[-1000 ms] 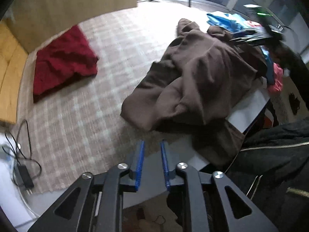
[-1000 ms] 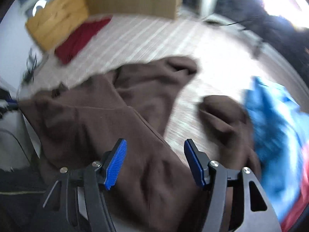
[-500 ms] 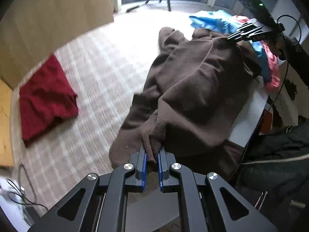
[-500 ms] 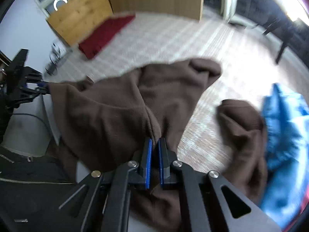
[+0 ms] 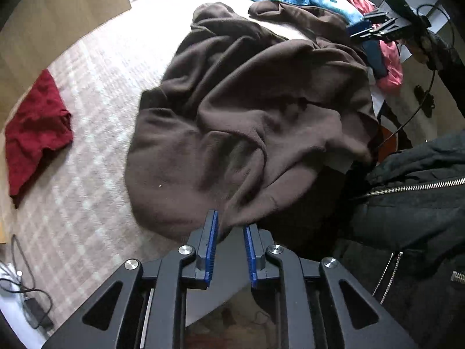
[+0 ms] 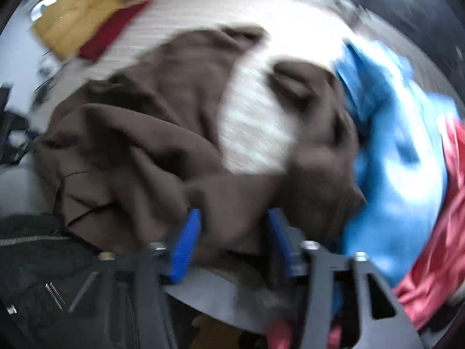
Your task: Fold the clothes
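A large brown fleece garment (image 5: 250,110) lies crumpled on a white table, part hanging over the near edge. My left gripper (image 5: 230,232) is open, its blue pads either side of a fold at the garment's near edge. In the right wrist view, which is blurred, the same brown garment (image 6: 151,151) fills the middle, and my right gripper (image 6: 232,232) is open over its near edge. The right gripper also shows in the left wrist view (image 5: 375,29) at the far right of the table.
A blue garment (image 6: 386,133) and a pink-red one (image 6: 441,226) lie piled at the table's right end. A dark red cloth (image 5: 35,128) lies on the checked rug (image 5: 87,174). My black jacket (image 5: 415,203) is at the near edge. Cables (image 5: 20,285) lie on the floor.
Both grippers were shut on the brown garment half a second ago and have now opened. The garment has dropped and spread lower over the table.
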The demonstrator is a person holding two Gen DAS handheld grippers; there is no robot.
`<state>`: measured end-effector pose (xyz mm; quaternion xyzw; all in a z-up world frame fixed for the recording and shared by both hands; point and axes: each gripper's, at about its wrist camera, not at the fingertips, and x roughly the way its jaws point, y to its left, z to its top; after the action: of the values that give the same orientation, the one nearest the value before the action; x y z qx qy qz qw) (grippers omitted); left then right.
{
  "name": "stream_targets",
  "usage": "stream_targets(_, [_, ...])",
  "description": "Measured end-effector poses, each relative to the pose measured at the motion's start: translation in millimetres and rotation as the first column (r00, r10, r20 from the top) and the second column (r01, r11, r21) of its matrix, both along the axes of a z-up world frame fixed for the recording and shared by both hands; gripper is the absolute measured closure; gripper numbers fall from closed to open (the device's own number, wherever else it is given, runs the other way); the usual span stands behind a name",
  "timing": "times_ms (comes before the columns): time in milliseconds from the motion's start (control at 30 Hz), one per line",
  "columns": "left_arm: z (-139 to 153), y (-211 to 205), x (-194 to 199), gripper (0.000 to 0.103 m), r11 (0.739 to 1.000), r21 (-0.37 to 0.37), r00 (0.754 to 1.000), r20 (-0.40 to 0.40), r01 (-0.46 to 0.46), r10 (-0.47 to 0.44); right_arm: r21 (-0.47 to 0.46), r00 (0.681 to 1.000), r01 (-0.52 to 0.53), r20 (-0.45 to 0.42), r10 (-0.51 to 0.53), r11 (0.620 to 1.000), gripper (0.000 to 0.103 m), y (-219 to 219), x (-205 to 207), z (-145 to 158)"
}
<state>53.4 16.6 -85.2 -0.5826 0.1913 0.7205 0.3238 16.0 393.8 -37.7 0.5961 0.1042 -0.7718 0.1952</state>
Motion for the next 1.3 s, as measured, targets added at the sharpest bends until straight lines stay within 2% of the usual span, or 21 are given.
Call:
stream_targets(33, [2.7,0.4,2.8,0.085,1.0,-0.005,1.0,-0.005,0.002,-0.002,-0.017,1.0,-0.02,-0.002,0.02,1.0,0.048,-8.9,2.6,1.1])
stream_targets(167, [9.6,6.9,10.9,0.086,1.0,-0.012,1.0,-0.021,0.019,-0.019,-0.178,0.991,-0.103,0.071,0.117,0.979,0.048,-45.5,19.2,-6.0])
stream_targets(300, [12.6,7.7,15.0,0.085,0.999,0.02,0.999,-0.028,0.044,-0.043,-0.324,0.966,-0.153,0.15,0.21,0.934,0.048,-103.1,34.1,-23.0])
stream_targets(400, [7.0,10.5,13.6,0.086,0.998,0.003,0.998,-0.031,0.059,-0.059,-0.339,0.948,-0.173,0.197,0.249,0.925,0.048,-138.0,51.2,-38.4])
stream_targets(500, [-0.8,9.0,13.1,0.086,0.996,-0.001,0.996,-0.024,0.084,-0.084,-0.336,0.945,-0.138,0.238,0.226,0.932,0.048,-158.1,58.7,-57.4])
stream_targets(633, [-2.7,8.6,17.8,0.086,0.987,0.022,0.987,-0.025,0.156,-0.156,-0.243,0.96,-0.097,0.232,0.154,0.965,0.048,-179.2,66.4,-76.9])
stream_targets(667, [-1.7,8.4,19.3,0.086,0.984,0.03,0.984,-0.028,0.177,-0.176,-0.223,0.965,-0.094,0.219,0.144,0.97,0.051,-184.2,68.7,-79.9])
stream_targets(700, [-0.3,8.6,20.6,0.086,0.979,0.038,0.98,-0.033,0.199,-0.198,-0.217,0.968,-0.088,0.213,0.135,0.972,0.075,-186.4,69.9,-80.5])
stream_targets(733, [1.5,9.6,22.0,0.086,0.974,0.046,0.974,-0.041,0.224,-0.222,-0.208,0.969,-0.081,0.211,0.126,0.975,0.091,-185.7,70.6,-78.8])
stream_targets(767, [3.4,11.0,23.4,0.086,0.967,0.054,0.968,-0.047,0.248,-0.245,-0.197,0.971,-0.074,0.209,0.116,0.978,0.097,-184.6,71.2,-76.6])
stream_targets(967, [18.3,34.6,39.2,0.085,0.928,0.078,0.928,-0.122,0.364,-0.353,-0.23,0.99,-0.037,0.121,0.066,0.973,0.098,-147.3,79.6,-11.2])
stream_targets(1100, [29.1,65.1,46.0,0.074,0.905,0.092,0.9,-0.19,0.415,-0.393,-0.213,0.992,-0.092,0.066,0.109,0.973,0.098,-145.9,83.6,16.9])
stream_targets(1267, [27.6,102.2,59.5,0.068,0.871,0.01,0.841,-0.265,0.491,-0.471,-0.183,0.982,-0.179,0.022,0.186,0.967,0.098,-140.2,91.2,23.3])
stream_targets(1300, [22.2,108.2,59.1,0.072,0.873,-0.023,0.836,-0.274,0.488,-0.475,-0.182,0.979,-0.196,0.012,0.202,0.963,0.098,-138.3,96.2,28.1])
